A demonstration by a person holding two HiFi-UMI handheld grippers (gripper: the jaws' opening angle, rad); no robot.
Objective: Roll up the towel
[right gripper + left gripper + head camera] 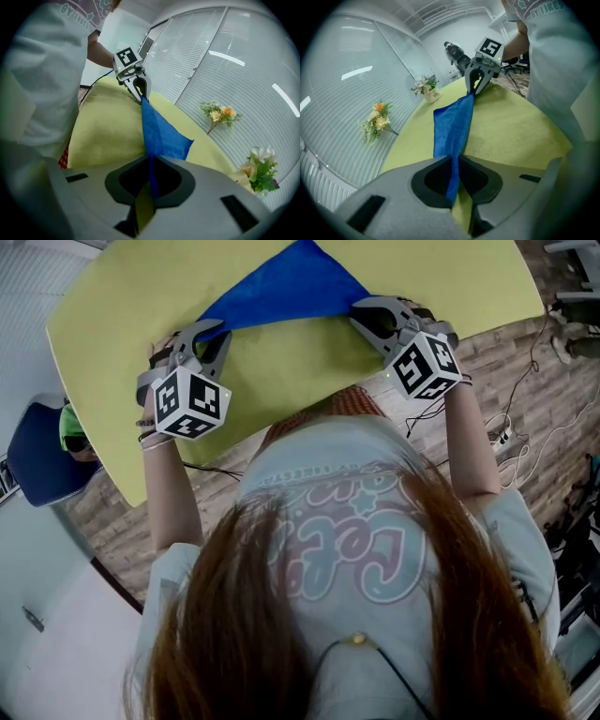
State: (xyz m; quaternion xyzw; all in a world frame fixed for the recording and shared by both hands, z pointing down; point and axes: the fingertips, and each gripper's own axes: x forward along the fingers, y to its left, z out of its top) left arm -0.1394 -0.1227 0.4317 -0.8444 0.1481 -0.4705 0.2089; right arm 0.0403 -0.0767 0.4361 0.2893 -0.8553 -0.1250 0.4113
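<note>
A blue towel [284,287] lies on the yellow-green table [122,315], its near edge stretched between my two grippers. My left gripper [208,327] is shut on the towel's near left corner [453,180], with the cloth pinched between the pads. My right gripper [359,308] is shut on the near right corner [151,178]. In the left gripper view the towel [450,126] runs taut across to the right gripper [474,89]. In the right gripper view the towel [161,131] runs to the left gripper [139,93]. The towel's far part spreads flat toward the table's back.
The person's torso and hair fill the lower head view, close to the table's near edge [234,442]. A small vase of flowers [426,89] stands at the table's far end. A blue chair [37,456] is at the left. Cables [525,381] lie on the brick-patterned floor at the right.
</note>
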